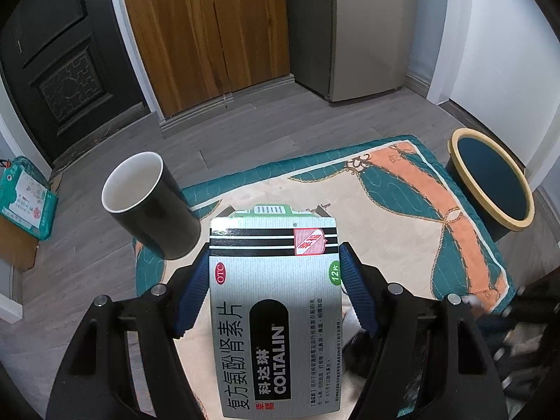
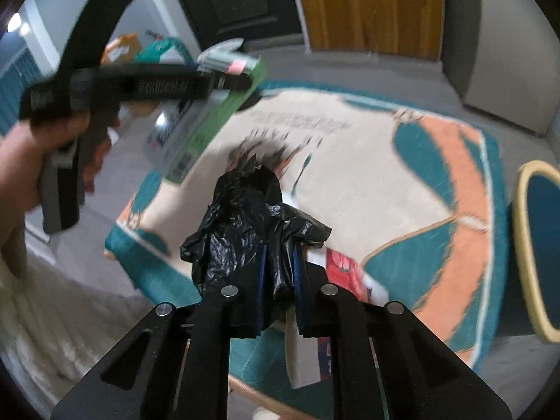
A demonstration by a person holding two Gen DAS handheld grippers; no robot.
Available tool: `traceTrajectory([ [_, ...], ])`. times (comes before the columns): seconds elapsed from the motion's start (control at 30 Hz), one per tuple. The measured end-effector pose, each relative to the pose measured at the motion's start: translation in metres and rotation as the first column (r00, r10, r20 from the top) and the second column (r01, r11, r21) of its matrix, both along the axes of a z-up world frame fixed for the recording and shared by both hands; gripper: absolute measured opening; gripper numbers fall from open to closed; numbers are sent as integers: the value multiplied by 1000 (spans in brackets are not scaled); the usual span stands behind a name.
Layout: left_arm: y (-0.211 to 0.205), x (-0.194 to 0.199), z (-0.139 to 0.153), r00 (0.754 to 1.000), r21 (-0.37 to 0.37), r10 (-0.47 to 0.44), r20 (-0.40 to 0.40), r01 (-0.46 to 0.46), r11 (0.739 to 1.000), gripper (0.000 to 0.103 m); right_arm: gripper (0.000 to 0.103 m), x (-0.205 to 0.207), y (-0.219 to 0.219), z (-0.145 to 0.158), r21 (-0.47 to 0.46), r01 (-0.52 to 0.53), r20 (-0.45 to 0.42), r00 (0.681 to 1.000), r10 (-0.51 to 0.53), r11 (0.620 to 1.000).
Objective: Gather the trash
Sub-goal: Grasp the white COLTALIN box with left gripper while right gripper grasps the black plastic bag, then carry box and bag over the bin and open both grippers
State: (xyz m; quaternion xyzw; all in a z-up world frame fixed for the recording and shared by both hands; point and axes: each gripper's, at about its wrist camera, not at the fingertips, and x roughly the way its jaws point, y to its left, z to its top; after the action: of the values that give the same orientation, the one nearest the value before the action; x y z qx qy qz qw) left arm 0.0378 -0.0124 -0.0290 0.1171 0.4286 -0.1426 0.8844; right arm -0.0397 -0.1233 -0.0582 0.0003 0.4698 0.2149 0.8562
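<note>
My left gripper (image 1: 274, 255) is shut on a silver medicine box (image 1: 276, 315) printed COLTALIN, its blue pads (image 1: 190, 294) pressing both long sides, above a patterned rug (image 1: 385, 217). The right wrist view shows the same box (image 2: 196, 122) held up at the left, blurred. My right gripper (image 2: 279, 250) is shut on a crumpled black plastic bag (image 2: 252, 210) that bulges up past its fingertips. A dark bin with a yellow rim (image 1: 490, 182) stands at the rug's right edge and shows again as the bin (image 2: 535, 245) in the right wrist view.
A black cup with a white inside (image 1: 150, 206) stands at the rug's left corner. A red and white packet (image 2: 346, 273) and a white box (image 2: 301, 357) lie under the right gripper. A person's hand (image 2: 21, 161) holds the left gripper. Doors and a grey cabinet (image 1: 367, 35) stand behind.
</note>
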Motion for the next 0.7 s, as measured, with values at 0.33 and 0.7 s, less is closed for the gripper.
traceTrajectory([
  [0.33,-11,5,11,1000,-36,-4,15,4,999,70,14,11,-39,28,-47,132,90,988,-127,990],
  [0.7,-69,11,21,996,-45,-76,39,78,996,70,14,21,-105,46,23,266,134,954,-267,964],
])
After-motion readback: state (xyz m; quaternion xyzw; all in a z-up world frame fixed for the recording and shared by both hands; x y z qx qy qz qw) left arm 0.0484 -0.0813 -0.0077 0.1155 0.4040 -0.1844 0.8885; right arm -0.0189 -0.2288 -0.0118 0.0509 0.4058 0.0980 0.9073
